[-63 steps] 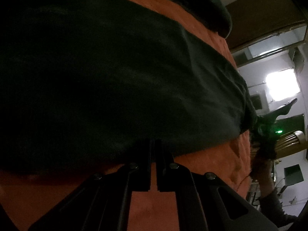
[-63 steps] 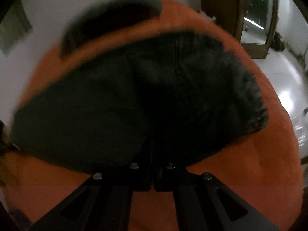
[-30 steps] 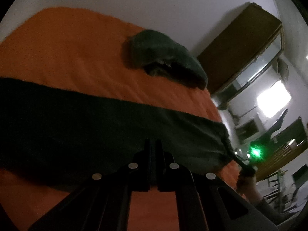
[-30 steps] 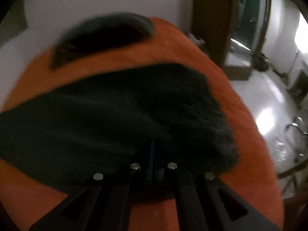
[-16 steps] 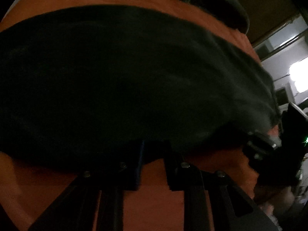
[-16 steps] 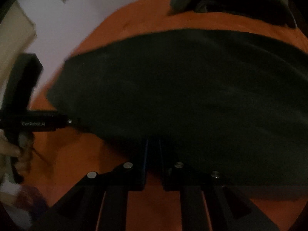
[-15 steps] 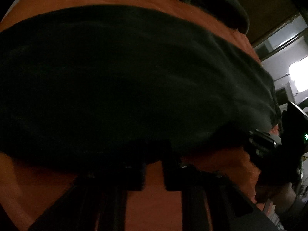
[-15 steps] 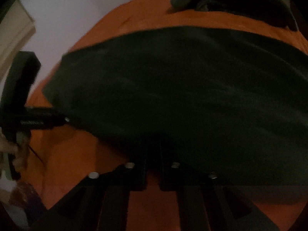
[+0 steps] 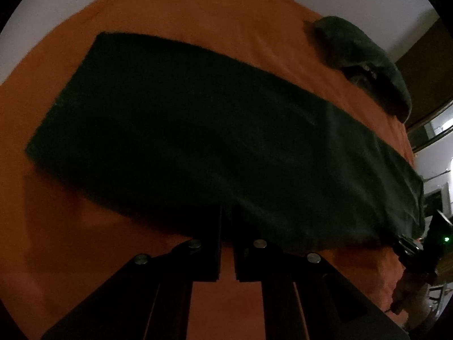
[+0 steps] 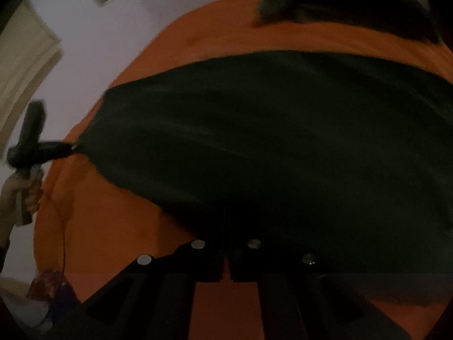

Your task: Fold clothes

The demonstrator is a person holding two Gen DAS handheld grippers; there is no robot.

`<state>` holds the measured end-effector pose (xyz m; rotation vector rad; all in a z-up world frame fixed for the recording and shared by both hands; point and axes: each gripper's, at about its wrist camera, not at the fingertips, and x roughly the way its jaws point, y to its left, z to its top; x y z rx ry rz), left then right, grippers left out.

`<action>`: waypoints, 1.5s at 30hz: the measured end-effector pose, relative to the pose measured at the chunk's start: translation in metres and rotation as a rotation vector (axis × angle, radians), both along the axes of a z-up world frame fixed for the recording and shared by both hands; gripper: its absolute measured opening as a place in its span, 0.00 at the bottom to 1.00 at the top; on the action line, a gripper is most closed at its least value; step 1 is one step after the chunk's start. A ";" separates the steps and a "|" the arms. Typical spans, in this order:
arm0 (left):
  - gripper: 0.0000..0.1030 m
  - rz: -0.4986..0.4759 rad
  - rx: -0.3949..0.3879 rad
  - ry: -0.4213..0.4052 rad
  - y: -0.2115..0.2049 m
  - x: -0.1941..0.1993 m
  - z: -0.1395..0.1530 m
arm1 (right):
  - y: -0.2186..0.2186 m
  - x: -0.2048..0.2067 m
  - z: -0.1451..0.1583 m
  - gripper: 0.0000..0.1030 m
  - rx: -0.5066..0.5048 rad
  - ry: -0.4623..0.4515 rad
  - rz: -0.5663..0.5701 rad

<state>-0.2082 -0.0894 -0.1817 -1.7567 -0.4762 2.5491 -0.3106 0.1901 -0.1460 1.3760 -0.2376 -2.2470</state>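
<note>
The dark cloth lies spread on the orange bed, soft and limp. Both grippers, left and right, pinch its near edge, fingers nearly closed; corners suit best.

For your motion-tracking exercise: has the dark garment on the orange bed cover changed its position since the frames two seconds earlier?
Cannot tell. The dark garment looks flatter on the orange cover, but both wrist cameras moved; its gap to the dark pile looks similar.
</note>
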 end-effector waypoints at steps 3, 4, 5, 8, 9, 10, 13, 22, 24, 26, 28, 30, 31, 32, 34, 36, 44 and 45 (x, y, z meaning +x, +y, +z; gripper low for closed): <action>0.09 0.151 0.035 -0.001 -0.042 -0.007 -0.005 | -0.051 -0.010 0.007 0.01 -0.036 0.013 0.138; 0.09 0.201 0.050 -0.002 -0.057 -0.008 -0.009 | -0.069 -0.013 0.005 0.01 -0.040 0.008 0.176; 0.08 0.251 0.065 -0.003 -0.072 -0.008 -0.013 | -0.083 -0.016 -0.004 0.01 -0.015 -0.009 0.195; 0.08 0.347 0.083 -0.007 -0.109 -0.009 -0.029 | -0.104 -0.019 -0.034 0.00 0.062 -0.045 0.198; 0.08 0.355 0.080 -0.008 -0.116 -0.010 -0.036 | -0.100 -0.019 -0.040 0.00 0.037 -0.048 0.183; 0.08 0.357 0.089 -0.003 -0.121 -0.011 -0.042 | -0.097 -0.019 -0.041 0.00 0.011 -0.063 0.176; 0.08 0.352 0.110 0.019 -0.130 -0.016 -0.053 | -0.086 -0.018 -0.037 0.00 -0.062 -0.112 0.162; 0.08 0.366 0.127 0.010 -0.140 -0.029 -0.053 | -0.075 0.026 -0.041 0.00 0.188 -0.041 0.272; 0.08 0.378 0.122 -0.005 -0.132 -0.029 -0.049 | -0.070 0.032 -0.032 0.00 0.162 -0.048 0.218; 0.08 0.395 0.066 -0.022 -0.123 -0.030 -0.035 | -0.065 0.038 -0.015 0.00 0.099 -0.033 0.191; 0.08 0.337 0.067 0.016 -0.103 -0.035 -0.014 | -0.057 0.036 0.004 0.01 0.027 0.003 0.168; 0.08 0.225 0.080 0.079 -0.069 -0.045 0.015 | -0.051 0.031 0.016 0.05 -0.018 0.022 0.139; 0.08 0.165 0.085 0.104 -0.048 -0.052 0.028 | -0.051 0.027 0.017 0.13 -0.023 0.021 0.125; 0.08 0.112 0.092 0.113 -0.029 -0.061 0.036 | -0.047 0.022 0.015 0.18 -0.015 0.022 0.113; 0.10 0.027 0.113 0.123 0.007 -0.079 0.044 | -0.056 0.012 -0.008 0.20 0.051 -0.006 0.129; 0.10 -0.039 0.117 0.110 0.046 -0.105 0.041 | -0.090 0.003 -0.042 0.20 0.119 -0.044 0.155; 0.10 -0.186 0.125 0.023 0.149 -0.162 0.000 | -0.025 -0.031 0.018 0.20 0.078 0.105 0.012; 0.10 -0.176 0.099 -0.004 0.154 -0.168 -0.012 | -0.002 -0.040 0.018 0.20 0.108 0.093 -0.038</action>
